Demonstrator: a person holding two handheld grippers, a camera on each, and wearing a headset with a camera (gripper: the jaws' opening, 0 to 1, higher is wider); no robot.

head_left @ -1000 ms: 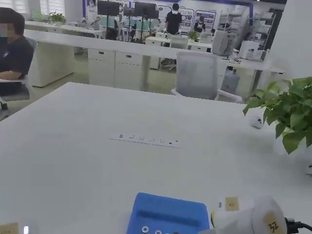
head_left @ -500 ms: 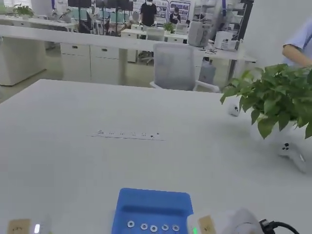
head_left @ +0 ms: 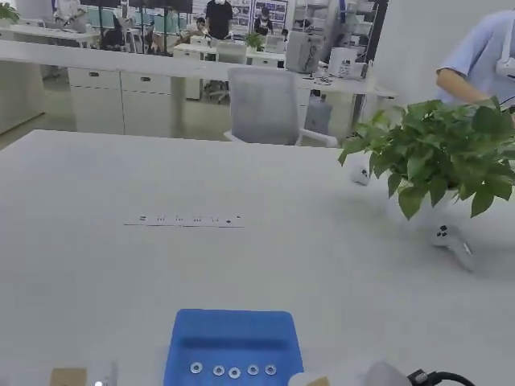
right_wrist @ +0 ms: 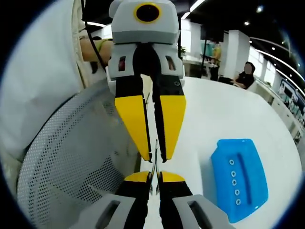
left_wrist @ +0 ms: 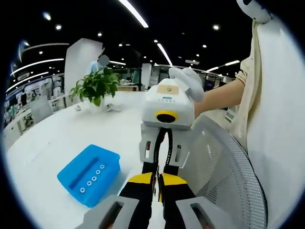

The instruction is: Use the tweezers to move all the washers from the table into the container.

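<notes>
Yellow fingers (right_wrist: pixel 138 177) of right gripper (right_wrist: pixel 153 177) pinch tweezers (right_wrist: pixel 155 160), left gripper (left_wrist: pixel 156 177) tip-to-tip

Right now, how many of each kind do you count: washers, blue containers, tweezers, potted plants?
Washers: 5
Blue container: 1
Tweezers: 1
Potted plant: 1
Total: 8
</notes>
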